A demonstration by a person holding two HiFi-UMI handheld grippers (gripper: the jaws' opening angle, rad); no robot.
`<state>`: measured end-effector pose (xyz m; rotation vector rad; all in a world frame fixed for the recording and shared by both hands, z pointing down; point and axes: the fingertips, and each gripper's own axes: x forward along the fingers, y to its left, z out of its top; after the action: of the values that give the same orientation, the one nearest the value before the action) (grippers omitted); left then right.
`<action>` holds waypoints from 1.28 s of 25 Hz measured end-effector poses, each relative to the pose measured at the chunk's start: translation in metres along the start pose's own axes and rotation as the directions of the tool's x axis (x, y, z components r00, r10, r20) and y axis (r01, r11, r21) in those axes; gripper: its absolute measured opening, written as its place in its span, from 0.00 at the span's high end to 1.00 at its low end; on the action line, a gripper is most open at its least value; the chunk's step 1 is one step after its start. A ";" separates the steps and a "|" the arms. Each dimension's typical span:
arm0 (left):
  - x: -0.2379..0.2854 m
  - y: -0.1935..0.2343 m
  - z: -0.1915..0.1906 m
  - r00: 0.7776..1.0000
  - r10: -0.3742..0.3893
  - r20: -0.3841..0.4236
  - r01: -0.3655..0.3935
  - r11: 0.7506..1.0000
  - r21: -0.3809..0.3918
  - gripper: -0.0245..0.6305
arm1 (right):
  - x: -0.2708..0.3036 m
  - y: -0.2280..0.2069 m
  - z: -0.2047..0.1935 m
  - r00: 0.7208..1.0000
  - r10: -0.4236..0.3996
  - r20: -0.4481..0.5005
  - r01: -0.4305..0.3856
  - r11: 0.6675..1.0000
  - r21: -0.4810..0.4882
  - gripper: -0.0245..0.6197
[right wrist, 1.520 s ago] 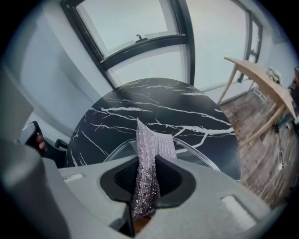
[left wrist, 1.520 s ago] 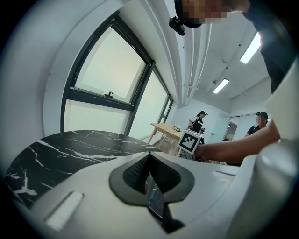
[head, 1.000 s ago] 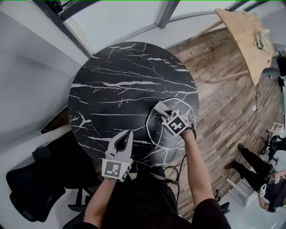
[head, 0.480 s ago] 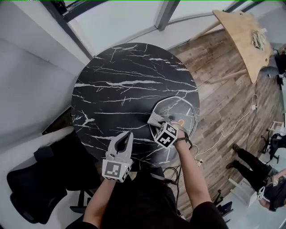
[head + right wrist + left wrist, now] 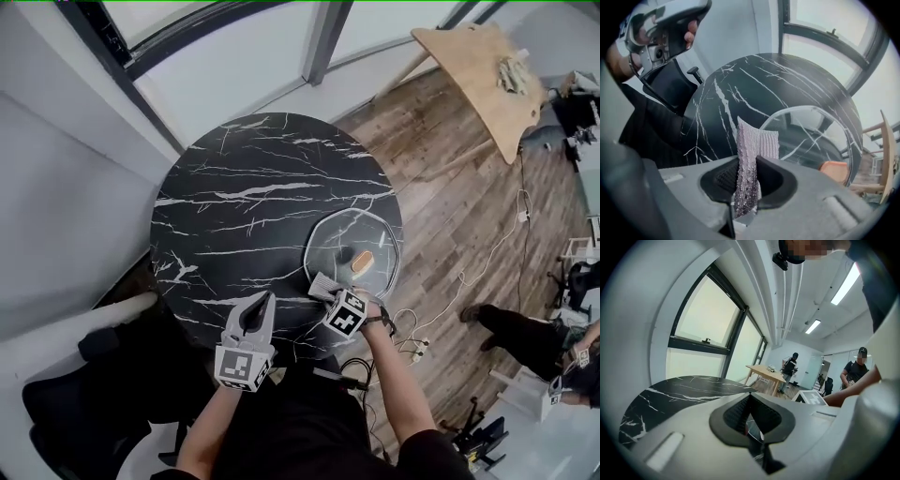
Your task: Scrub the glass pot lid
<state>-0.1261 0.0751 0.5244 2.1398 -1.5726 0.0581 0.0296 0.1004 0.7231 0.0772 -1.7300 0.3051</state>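
Observation:
The glass pot lid [image 5: 323,230] lies flat on the right side of the round black marble table [image 5: 244,197], its orange knob [image 5: 361,260] in the middle. My right gripper [image 5: 323,286] hovers at the lid's near-left rim, shut on a silvery knitted scrub pad [image 5: 321,283]. In the right gripper view the scrub pad [image 5: 752,154] stands upright between the jaws of the right gripper [image 5: 745,187], with the lid [image 5: 806,136] and its knob [image 5: 833,169] just ahead. My left gripper [image 5: 265,302] is held over the table's near edge, left of the lid, shut with nothing in it [image 5: 751,420].
A wooden table [image 5: 478,75] stands at the back right on the plank floor, with a white cable [image 5: 487,253] trailing across it. A person [image 5: 525,333] is at the right edge. A black chair [image 5: 84,394] sits at my lower left. Windows run behind the table.
My right gripper has pulled back with the pad, from on top of the lid to its near-left rim, uncovering the knob. The left gripper has stayed put.

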 end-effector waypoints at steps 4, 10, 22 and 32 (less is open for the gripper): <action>-0.009 -0.013 0.006 0.999 -0.035 0.011 0.035 0.999 0.029 0.96 | -0.021 0.014 -0.014 0.997 -0.022 0.077 0.018 0.999 0.047 0.84; -0.025 -0.026 0.036 0.996 -0.078 0.053 0.074 0.994 0.084 0.96 | -0.134 -0.008 0.018 0.817 -0.349 0.460 0.234 0.928 0.289 0.84; -0.072 -0.070 0.123 0.968 -0.157 0.195 0.112 0.968 0.223 0.96 | -0.350 0.024 0.058 0.096 -0.694 0.713 0.141 0.719 0.680 0.84; -0.059 -0.106 0.118 0.969 -0.134 0.207 0.089 0.973 0.215 0.96 | -0.363 0.033 0.042 0.070 -0.697 0.714 0.180 0.713 0.678 0.84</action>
<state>-0.0789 0.1042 0.3643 2.4644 -1.6235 -0.0596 0.0485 0.0786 0.3573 1.4812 -2.7187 0.1085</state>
